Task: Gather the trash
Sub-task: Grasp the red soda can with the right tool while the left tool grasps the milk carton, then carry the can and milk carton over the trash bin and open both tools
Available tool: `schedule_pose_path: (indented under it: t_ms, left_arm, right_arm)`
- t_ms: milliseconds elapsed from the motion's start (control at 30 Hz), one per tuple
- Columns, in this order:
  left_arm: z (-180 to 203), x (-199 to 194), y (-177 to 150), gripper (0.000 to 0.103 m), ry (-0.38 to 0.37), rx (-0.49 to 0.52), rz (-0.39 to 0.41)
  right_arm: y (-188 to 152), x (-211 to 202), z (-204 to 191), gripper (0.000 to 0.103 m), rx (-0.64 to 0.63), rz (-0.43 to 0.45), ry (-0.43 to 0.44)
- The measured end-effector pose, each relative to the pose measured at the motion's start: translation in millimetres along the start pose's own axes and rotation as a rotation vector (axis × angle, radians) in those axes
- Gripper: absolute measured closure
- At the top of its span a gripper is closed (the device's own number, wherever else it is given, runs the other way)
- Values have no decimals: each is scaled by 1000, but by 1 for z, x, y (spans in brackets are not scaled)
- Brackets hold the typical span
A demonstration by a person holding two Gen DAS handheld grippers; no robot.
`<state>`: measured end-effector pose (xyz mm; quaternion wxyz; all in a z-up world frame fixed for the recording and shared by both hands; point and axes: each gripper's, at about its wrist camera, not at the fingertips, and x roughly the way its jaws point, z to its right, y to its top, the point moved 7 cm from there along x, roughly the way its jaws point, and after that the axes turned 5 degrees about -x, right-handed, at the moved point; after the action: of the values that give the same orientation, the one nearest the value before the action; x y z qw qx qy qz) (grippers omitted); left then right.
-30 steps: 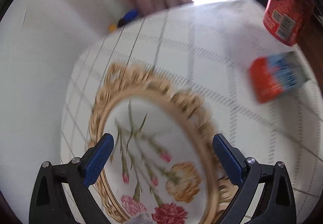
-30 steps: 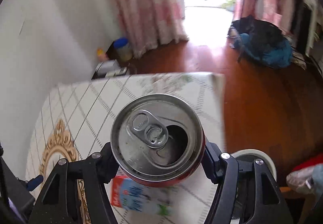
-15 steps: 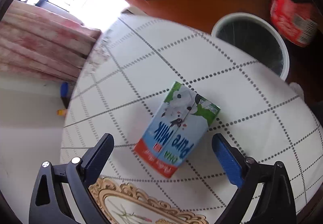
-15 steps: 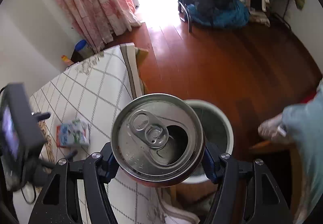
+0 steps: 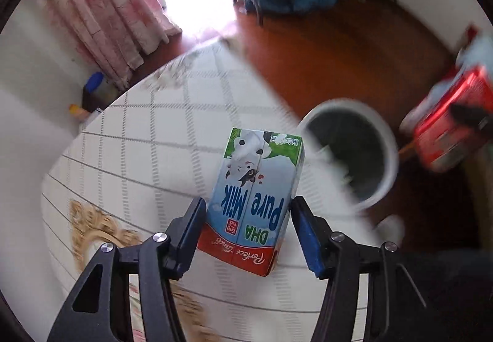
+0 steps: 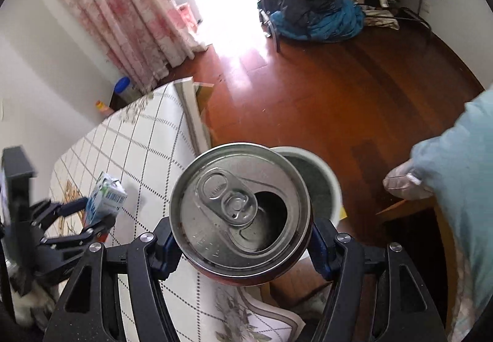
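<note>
My left gripper is shut on a blue and white milk carton and holds it above the checked tablecloth. The carton also shows in the right wrist view, between the left gripper's fingers. My right gripper is shut on an opened red soda can, top toward the camera. The can also shows at the right edge of the left wrist view. A white waste bin stands on the floor beside the table. In the right wrist view the bin is partly hidden behind the can.
The table's far edge drops to a wooden floor. Pink curtains hang at the back left. A heap of dark and blue clothes lies at the back. A person's foot and trouser leg are at the right.
My left gripper has closed on the milk carton, which lay on the table, and lifted it. My right gripper with the can has moved over the bin.
</note>
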<state>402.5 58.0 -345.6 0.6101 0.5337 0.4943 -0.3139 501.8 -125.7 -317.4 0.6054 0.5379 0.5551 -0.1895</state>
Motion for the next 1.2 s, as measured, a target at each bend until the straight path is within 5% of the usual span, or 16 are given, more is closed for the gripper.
schedule_pose_path:
  t_ms: [267,600,800,900,967,1200]
  left_arm:
    - [63,-16,54,49,-268,-232,-10]
    - [102,83,78,46,-422,-376,-273]
    - [106,102,83,8,-402,-376,-295]
    - [99,96,85,7,-327,-352,-264]
    - [87,91,83,7,-282,-343,-230]
    - [54,53,64,7,-57,-281,-91]
  right_arm:
    - [16,-39,61,34,68,43,-40]
    - [16,53,107,34,131,-96,-37]
    - [9,111,117,34,171,-149,11]
    - [4,131,120,27,176,-168,2]
    - [0,138,124,0,199,-162,17]
    - [-10,118,119,0,130,-158,-70]
